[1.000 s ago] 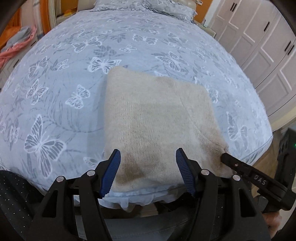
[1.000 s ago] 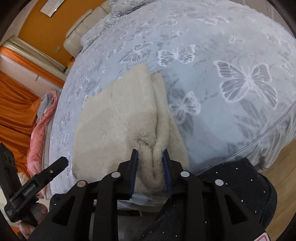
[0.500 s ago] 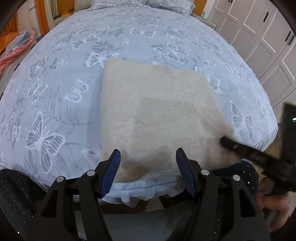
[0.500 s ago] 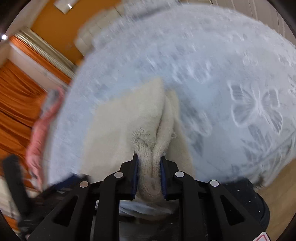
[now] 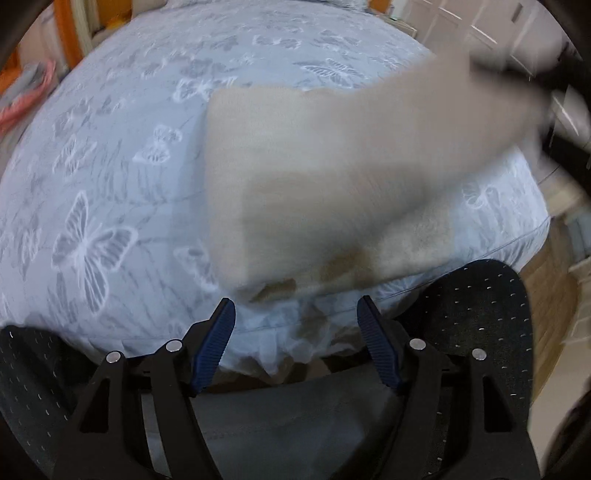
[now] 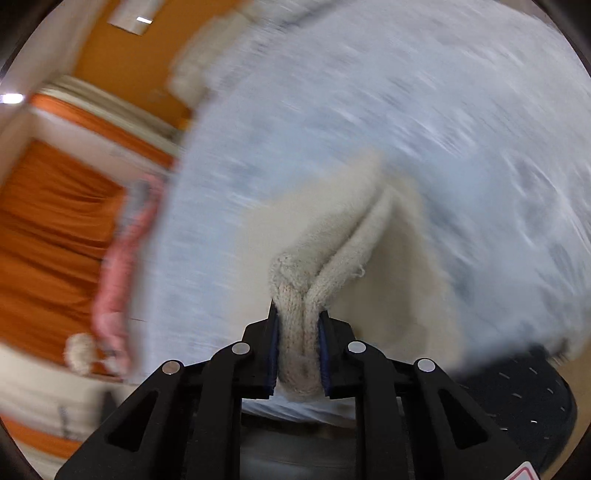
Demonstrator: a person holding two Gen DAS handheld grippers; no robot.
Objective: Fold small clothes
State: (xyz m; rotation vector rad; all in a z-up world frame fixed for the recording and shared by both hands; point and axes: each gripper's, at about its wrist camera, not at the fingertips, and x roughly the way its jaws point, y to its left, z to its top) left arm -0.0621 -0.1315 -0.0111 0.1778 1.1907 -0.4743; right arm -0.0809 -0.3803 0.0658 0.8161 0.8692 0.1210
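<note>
A beige knit garment lies on the butterfly-print bed. Its right part is lifted off the bed and stretches up to the right, blurred. My left gripper is open and empty, just off the garment's near edge at the bed's front. My right gripper is shut on a bunched corner of the knit garment and holds it raised above the bed. The rest of the cloth trails away from the shut jaws.
Dark dotted trouser knees flank the bed's front edge. White wardrobe doors stand at the right. Orange curtains and pink cloth are at the left of the bed.
My right gripper has lifted the held corner up and swung it across, both views blurring. My left gripper has drawn back toward the bed's front edge, still open.
</note>
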